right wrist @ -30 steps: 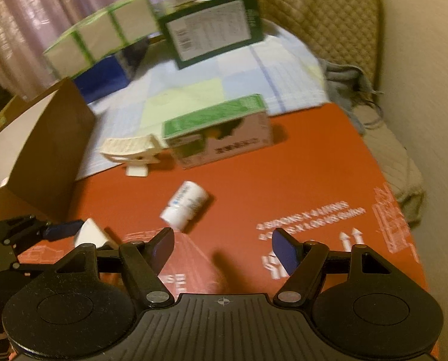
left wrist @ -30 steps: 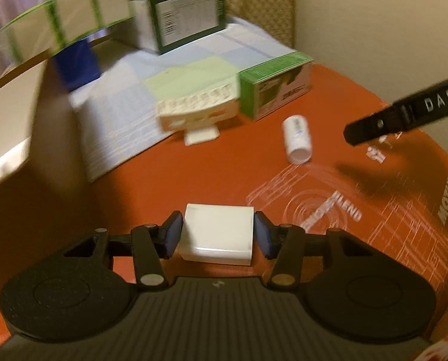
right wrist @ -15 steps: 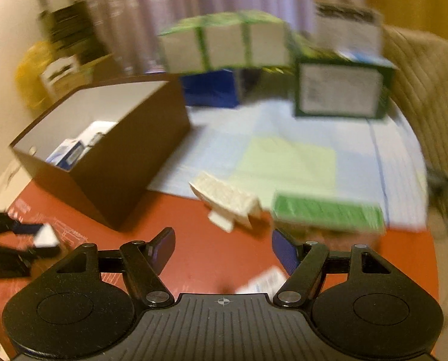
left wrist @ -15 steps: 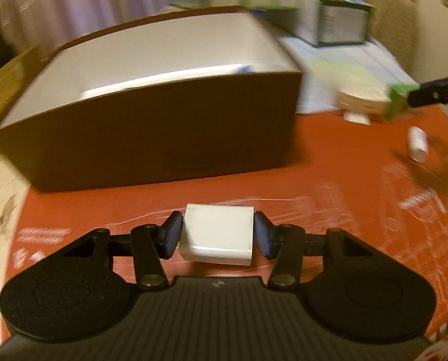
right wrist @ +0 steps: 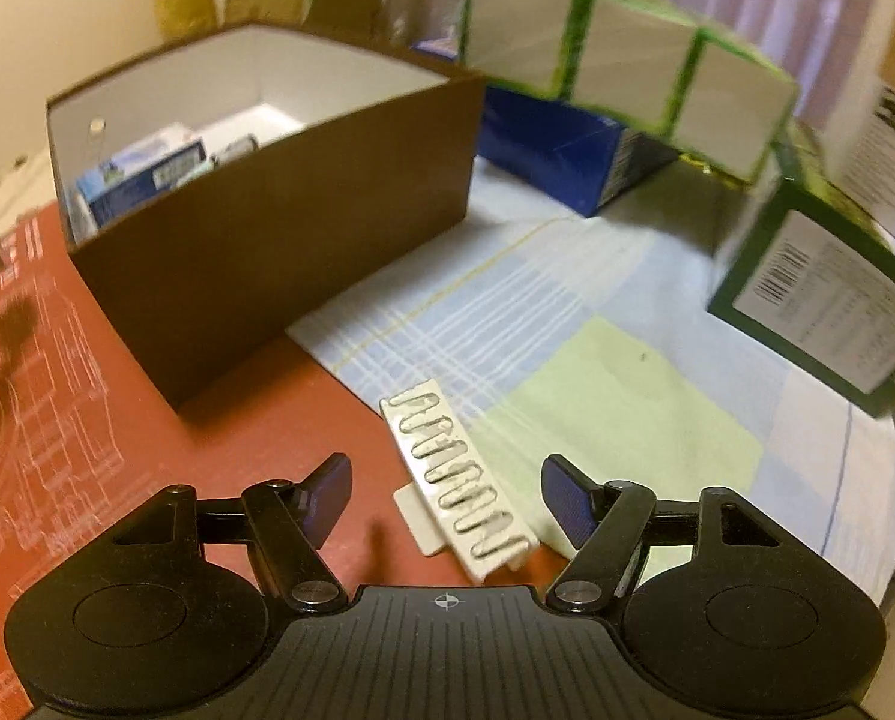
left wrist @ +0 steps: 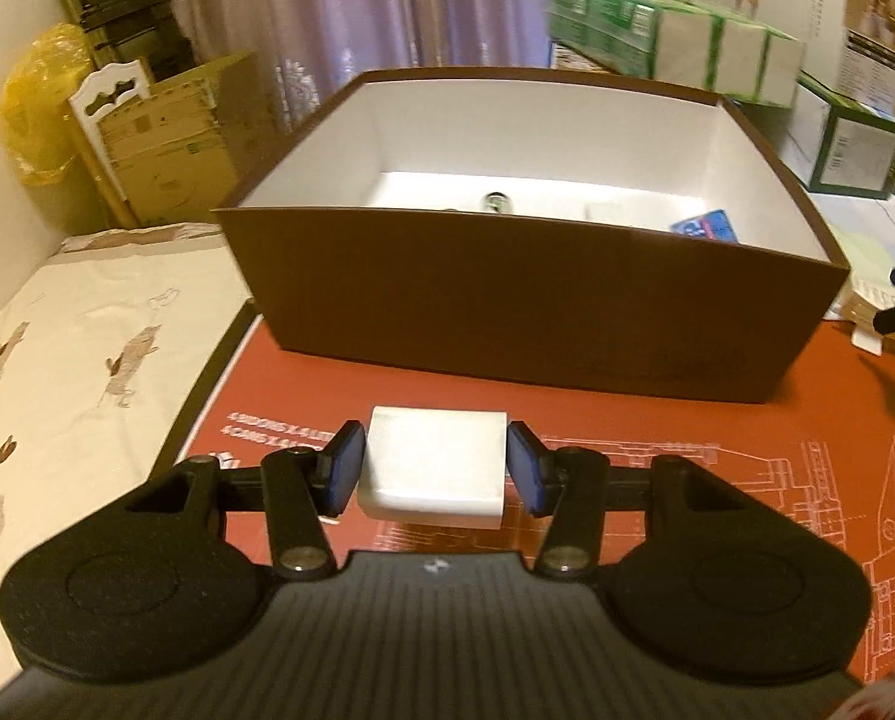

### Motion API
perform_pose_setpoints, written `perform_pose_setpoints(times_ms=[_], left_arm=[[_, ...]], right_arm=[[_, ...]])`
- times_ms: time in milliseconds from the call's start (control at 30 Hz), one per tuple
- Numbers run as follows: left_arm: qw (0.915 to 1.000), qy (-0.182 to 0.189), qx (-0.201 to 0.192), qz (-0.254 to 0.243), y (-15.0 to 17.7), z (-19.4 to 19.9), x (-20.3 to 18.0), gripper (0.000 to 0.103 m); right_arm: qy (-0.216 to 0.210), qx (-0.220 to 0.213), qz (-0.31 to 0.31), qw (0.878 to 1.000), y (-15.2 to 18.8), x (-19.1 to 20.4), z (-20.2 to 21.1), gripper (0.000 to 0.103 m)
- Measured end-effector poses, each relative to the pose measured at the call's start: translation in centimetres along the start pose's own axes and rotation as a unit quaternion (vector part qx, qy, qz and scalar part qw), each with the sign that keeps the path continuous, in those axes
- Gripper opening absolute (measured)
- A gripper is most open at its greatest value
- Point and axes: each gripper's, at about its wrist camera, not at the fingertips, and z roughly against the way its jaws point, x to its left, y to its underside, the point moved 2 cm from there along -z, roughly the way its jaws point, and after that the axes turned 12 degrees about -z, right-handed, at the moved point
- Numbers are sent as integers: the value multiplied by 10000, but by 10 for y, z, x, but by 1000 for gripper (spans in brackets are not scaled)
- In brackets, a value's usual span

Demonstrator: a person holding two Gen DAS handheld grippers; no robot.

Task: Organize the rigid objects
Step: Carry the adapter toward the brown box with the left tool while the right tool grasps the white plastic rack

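Left tongs (left wrist: 435, 471) clamp one white block (left wrist: 432, 474) short of the brown box (left wrist: 537, 324), whose open top lies straight ahead and higher. Right tongs (right wrist: 444, 498), nothing gripped, are closing over one white slotted rack (right wrist: 459, 480) lying just beyond the box's end wall, its long axis running away from the fingers, half on the red surface (right wrist: 39, 372), half on checked cloth (right wrist: 597, 372)

The brown box's (left wrist: 531, 312) near wall hid most of its contents beyond the left gripper's fingers (left wrist: 342, 468).
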Motion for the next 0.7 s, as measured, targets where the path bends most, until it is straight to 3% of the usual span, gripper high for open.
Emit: perform_pose_setpoints(times_ms=[33,167,233,700], left_arm=[[10000,-15,0,12,1,1,3,47],[10000,-67,-5,22,2,4,9,47],[10000,-67,-20,16,1,4,12,47],[9989,184,-368,-206,-21,33,36,47]], right_arm=[[-20,71,53,10000,-1,1,-4,55],[37,198,226,9995,-2,4,-15,43],[90,172,292,9994,-1,7,-16,25],[60,-531,-771,9956,-22,38,57,24]])
